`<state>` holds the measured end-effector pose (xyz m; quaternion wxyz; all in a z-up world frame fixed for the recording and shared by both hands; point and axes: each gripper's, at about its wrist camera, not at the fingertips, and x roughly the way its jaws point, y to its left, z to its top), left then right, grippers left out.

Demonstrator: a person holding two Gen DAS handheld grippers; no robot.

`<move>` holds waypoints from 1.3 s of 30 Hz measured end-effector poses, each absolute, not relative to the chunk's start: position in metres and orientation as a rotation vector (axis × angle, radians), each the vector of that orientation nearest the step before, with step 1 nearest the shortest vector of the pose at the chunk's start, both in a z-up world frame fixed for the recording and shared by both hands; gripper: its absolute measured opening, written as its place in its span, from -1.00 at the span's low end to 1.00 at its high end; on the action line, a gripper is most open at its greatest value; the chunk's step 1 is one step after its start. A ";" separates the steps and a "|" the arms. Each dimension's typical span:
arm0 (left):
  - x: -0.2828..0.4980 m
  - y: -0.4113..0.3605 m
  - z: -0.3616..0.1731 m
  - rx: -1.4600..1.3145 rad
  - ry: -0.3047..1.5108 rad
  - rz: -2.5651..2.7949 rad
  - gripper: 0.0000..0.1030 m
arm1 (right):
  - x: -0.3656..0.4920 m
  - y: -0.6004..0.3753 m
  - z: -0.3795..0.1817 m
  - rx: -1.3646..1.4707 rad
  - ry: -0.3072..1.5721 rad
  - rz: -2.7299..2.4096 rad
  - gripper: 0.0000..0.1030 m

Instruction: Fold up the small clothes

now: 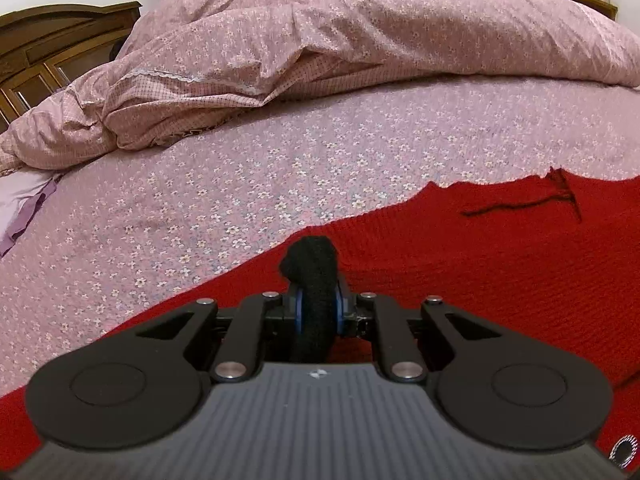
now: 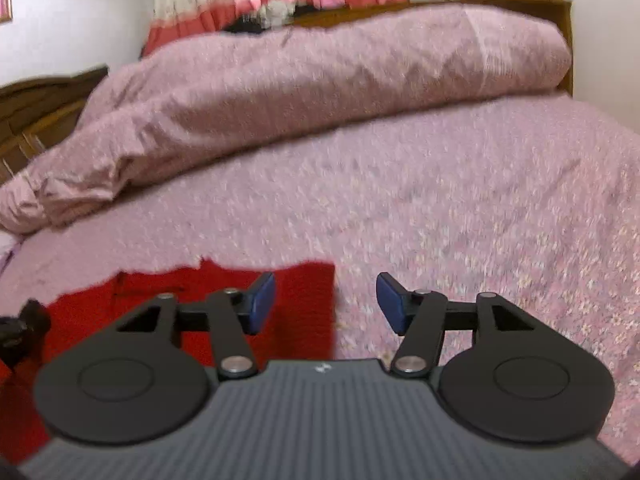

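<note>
Left gripper is clamped tight on a black cloth, a bunched roll poking up past the pads. Right gripper stands parted, blue pads apart, nothing between them. Below both, the red knit lies flat on the bed near its front edge, long axis running side to side. The quilt sits heaped along the far edge.

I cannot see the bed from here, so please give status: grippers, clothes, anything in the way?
Left gripper shut on black cloth. Right gripper open, nothing between pads. Red knit flat on bed. Duvet bunched behind, clear of work.
</note>
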<state>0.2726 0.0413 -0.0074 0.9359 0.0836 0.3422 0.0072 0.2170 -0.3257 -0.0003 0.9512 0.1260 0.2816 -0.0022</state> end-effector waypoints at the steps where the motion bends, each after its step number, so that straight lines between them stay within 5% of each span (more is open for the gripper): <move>1: 0.272 0.041 -0.006 0.165 0.692 0.010 -0.68 | 0.222 -0.326 -0.005 0.269 0.603 0.012 0.15; 4: 0.264 0.035 0.005 0.157 0.634 0.000 -0.68 | 0.233 -0.325 -0.022 0.313 0.680 0.071 0.09; 5: 0.262 0.034 0.010 0.152 0.611 -0.003 -0.68 | 0.233 -0.323 -0.026 0.322 0.677 0.069 -0.43; 6: 0.261 0.034 0.015 0.143 0.588 -0.007 -0.68 | 0.230 -0.323 -0.028 0.334 0.653 0.055 -0.66; 16: 0.301 0.027 -0.016 0.208 0.657 -0.005 -0.63 | 0.227 -0.324 -0.035 0.325 0.593 -0.026 -0.69; 22: 0.300 0.030 -0.021 0.301 0.627 0.023 0.00 | 0.229 -0.325 -0.038 0.319 0.612 -0.046 -0.58; 39: 0.244 0.068 0.025 0.146 0.647 -0.067 0.05 | 0.185 -0.296 0.012 0.213 0.610 0.017 -0.52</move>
